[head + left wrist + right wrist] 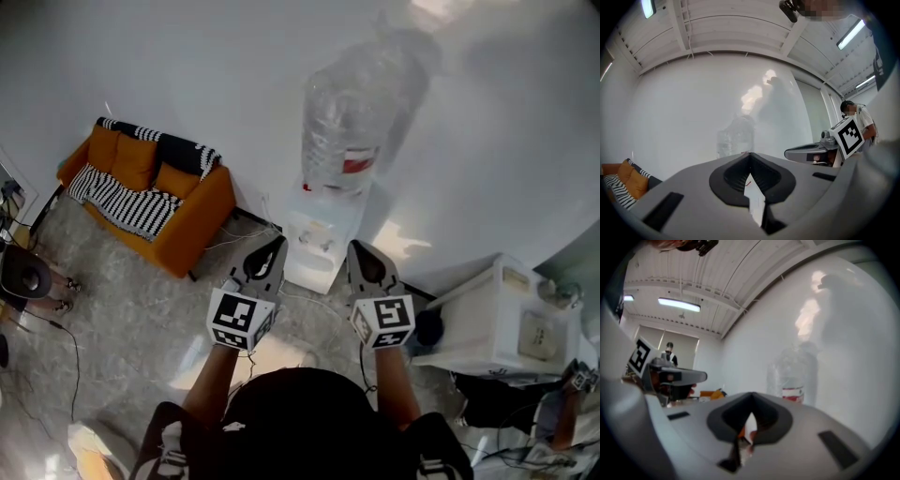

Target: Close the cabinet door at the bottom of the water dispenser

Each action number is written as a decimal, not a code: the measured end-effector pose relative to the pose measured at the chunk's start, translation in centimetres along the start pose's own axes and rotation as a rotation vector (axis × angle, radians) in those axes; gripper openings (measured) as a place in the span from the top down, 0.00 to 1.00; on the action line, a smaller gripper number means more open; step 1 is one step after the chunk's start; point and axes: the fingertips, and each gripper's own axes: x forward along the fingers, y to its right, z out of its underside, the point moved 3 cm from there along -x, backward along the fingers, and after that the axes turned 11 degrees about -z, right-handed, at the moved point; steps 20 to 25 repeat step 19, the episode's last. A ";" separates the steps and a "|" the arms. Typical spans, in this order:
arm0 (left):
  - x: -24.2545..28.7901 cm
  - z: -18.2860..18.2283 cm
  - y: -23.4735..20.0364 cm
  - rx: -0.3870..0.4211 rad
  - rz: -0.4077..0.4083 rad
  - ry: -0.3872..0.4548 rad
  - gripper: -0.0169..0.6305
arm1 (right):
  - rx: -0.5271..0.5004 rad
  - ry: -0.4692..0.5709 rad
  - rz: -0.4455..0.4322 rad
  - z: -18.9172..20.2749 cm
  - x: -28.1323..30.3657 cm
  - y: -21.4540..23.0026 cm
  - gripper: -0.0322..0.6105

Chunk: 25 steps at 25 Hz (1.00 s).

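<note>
The white water dispenser (323,230) stands against the wall with a clear bottle (345,131) on top. Its lower front and cabinet door are hidden from the head view behind my grippers. My left gripper (277,242) and right gripper (354,246) are held side by side just short of the dispenser, both pointing at it, both shut with nothing between the jaws. In the left gripper view the jaws (750,153) meet at the tip with the bottle (736,136) beyond. The right gripper view shows its jaws (751,393) together and the bottle (793,373) ahead.
An orange sofa (150,192) with a striped blanket stands left of the dispenser. A white box unit (497,319) sits to its right. Cables run along the floor by the wall. A person (855,112) stands in the background.
</note>
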 end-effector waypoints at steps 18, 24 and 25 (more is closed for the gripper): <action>0.2 0.5 0.1 0.002 -0.010 -0.005 0.96 | -0.011 -0.019 0.022 0.8 -0.6 0.5 0.90; 0.2 0.5 0.1 0.004 -0.010 -0.004 0.96 | -0.012 -0.020 0.022 0.8 -0.5 0.5 0.90; 0.2 0.5 0.1 0.004 -0.010 -0.004 0.96 | -0.012 -0.020 0.022 0.8 -0.5 0.5 0.90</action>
